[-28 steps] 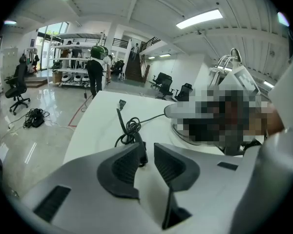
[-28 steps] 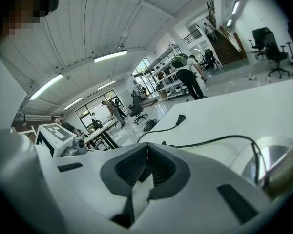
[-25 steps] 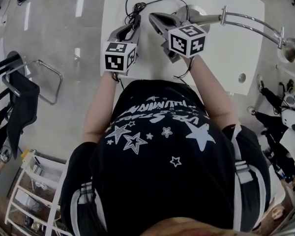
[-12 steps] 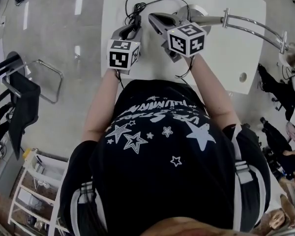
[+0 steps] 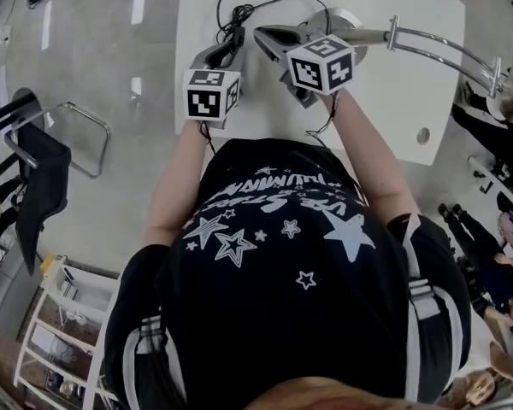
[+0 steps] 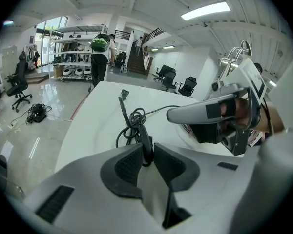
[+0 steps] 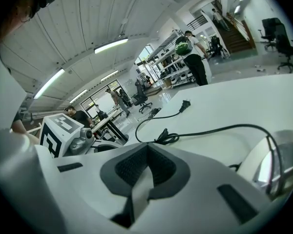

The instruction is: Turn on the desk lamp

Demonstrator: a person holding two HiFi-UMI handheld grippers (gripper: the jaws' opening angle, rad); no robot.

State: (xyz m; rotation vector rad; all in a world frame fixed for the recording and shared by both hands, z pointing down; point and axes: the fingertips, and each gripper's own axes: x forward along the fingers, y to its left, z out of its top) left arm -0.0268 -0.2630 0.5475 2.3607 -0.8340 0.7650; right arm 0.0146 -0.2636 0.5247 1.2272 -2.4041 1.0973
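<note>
A desk lamp with a round white base [image 5: 344, 17] and a chrome arm [image 5: 436, 43] stands on the white table [image 5: 393, 92]. Its black cord [image 6: 132, 118] lies coiled on the tabletop, the plug [image 6: 124, 94] loose beyond it. In the left gripper view my left gripper [image 6: 147, 151] is shut on the cord's black inline switch [image 6: 145, 141]. My right gripper [image 7: 147, 149] is shut with nothing between its pads; it hovers just right of the left gripper [image 5: 236, 39], close to the lamp base [image 7: 278, 155]. The right gripper's [image 5: 262, 35] tip points at the coiled cord [image 7: 167, 137].
A black chair [image 5: 34, 169] and a white shelf unit [image 5: 64, 331] stand on the floor to the left. People [image 6: 99, 57] stand by racks far behind the table. A round hole [image 5: 421, 135] is near the table's right front corner.
Almost nothing differs: both grippers stay by the cord, and the right one has edged slightly left.
</note>
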